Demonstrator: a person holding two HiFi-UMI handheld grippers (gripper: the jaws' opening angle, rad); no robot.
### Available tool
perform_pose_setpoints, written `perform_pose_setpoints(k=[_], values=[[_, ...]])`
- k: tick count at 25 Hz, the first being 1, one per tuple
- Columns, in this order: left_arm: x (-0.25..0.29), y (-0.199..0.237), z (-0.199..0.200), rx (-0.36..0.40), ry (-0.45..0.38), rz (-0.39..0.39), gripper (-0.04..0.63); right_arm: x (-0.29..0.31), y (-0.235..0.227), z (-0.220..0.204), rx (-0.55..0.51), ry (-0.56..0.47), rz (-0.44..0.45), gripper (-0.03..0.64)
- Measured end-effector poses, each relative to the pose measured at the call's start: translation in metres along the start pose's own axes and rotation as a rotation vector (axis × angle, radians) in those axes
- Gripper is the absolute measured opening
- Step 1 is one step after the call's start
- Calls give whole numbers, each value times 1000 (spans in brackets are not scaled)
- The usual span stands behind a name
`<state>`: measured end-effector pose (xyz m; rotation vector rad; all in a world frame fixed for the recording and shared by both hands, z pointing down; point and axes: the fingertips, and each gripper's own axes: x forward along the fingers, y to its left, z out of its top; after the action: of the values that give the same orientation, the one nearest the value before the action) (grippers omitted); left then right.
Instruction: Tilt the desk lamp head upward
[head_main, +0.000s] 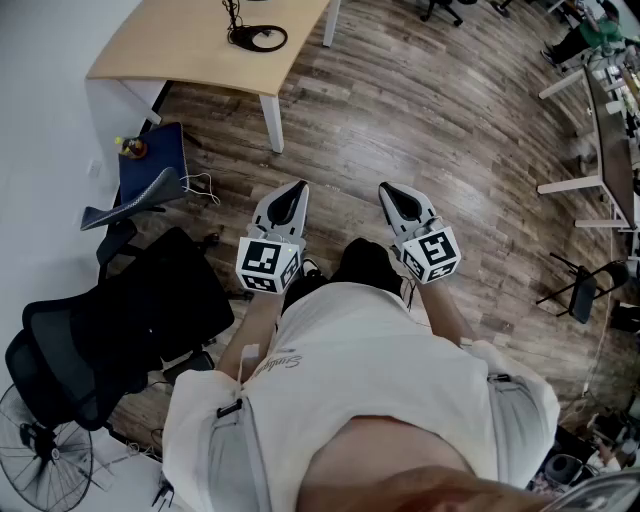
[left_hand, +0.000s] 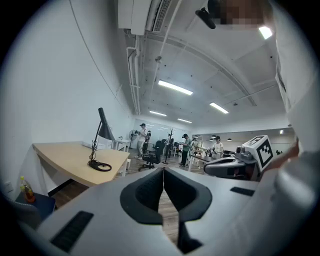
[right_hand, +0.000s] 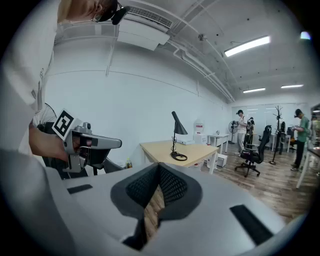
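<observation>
A black desk lamp stands on a light wooden desk (head_main: 190, 45) at the far left; the head view shows only its ring base (head_main: 258, 38). The left gripper view shows the cone head (left_hand: 104, 127) pointing down above the base (left_hand: 100, 166). The right gripper view also shows the lamp head (right_hand: 177, 125) and base (right_hand: 178, 157). Both grippers are held close to the person's body, far from the desk. My left gripper (head_main: 296, 187) (left_hand: 163, 172) is shut and empty. My right gripper (head_main: 388, 189) (right_hand: 159, 167) is shut and empty too.
A black office chair (head_main: 110, 320) and a floor fan (head_main: 45, 460) stand at the left. A blue seat with a small bottle (head_main: 150, 160) sits by the desk leg. White desks (head_main: 610, 130) and a folding chair (head_main: 580, 290) are at the right. People (left_hand: 142, 137) stand far off.
</observation>
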<state>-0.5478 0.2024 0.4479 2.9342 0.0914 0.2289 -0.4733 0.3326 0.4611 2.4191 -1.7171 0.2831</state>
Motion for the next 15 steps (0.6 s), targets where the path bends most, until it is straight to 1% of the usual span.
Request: perform_pose_setpoints(k=[4, 8, 12, 15], values=[[8, 9, 0, 1, -2, -5, 15, 8, -4, -1, -1, 9, -3, -5], [20, 19, -13, -40, 26, 11, 15, 14, -12, -3, 12, 19, -2, -5], [44, 22, -15, -39, 56, -10, 15, 23, -34, 1, 72, -36, -16, -5], [67, 26, -16, -35, 74, -10, 15, 34, -52, -11, 85, -11, -18, -5]])
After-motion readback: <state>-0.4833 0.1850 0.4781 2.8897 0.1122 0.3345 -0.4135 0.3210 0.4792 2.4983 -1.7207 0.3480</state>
